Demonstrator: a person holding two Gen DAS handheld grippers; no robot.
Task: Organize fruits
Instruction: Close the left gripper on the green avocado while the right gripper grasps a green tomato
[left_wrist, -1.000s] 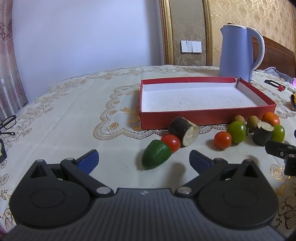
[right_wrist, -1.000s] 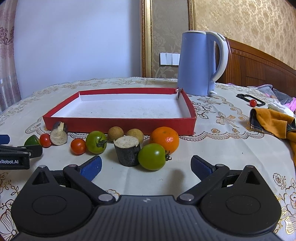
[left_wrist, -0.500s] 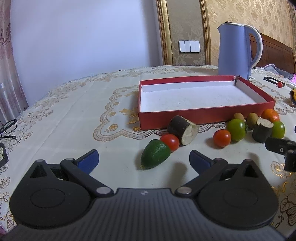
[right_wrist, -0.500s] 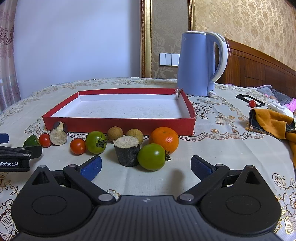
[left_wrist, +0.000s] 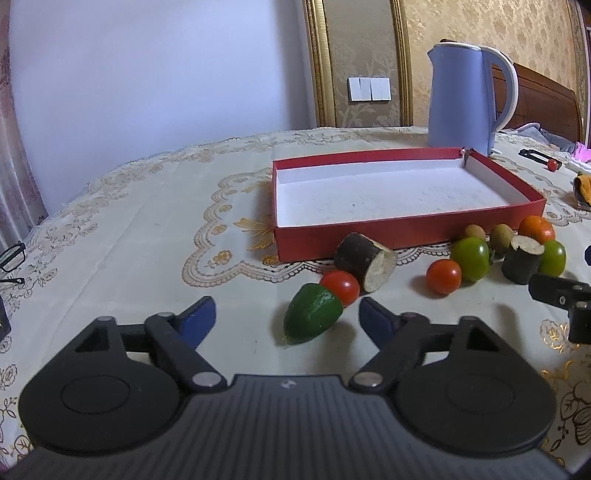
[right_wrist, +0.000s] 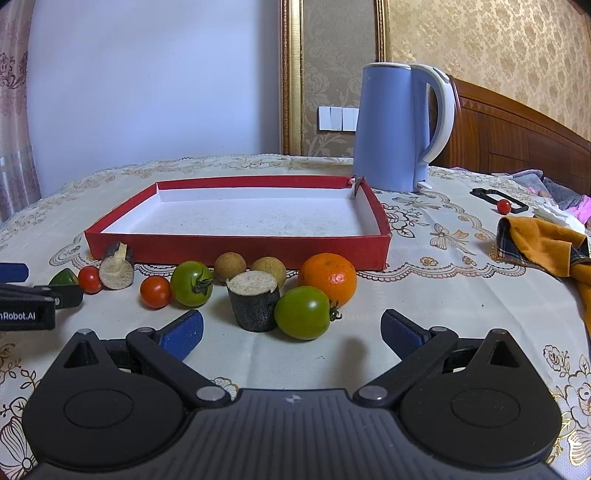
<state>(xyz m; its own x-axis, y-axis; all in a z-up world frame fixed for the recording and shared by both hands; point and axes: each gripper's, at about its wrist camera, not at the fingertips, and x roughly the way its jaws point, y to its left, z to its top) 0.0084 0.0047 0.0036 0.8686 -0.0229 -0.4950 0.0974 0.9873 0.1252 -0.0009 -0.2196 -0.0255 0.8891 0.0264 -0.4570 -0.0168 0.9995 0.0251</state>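
eyeglasses (left_wrist: 11, 260) left view, orange cloth (right_wrist: 546, 243) right

A blue kettle (right_wrist: 397, 127) stands near the far edge of the tablecloth (right_wrist: 443, 280). An orange cloth (right_wrist: 546, 245) lies at its right edge, eyeglasses (left_wrist: 11, 260) at its left edge.

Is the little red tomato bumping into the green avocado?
Touching, it seems. In the left wrist view the small red tomato sits against the green avocado top end, with no tablecloth showing between them.
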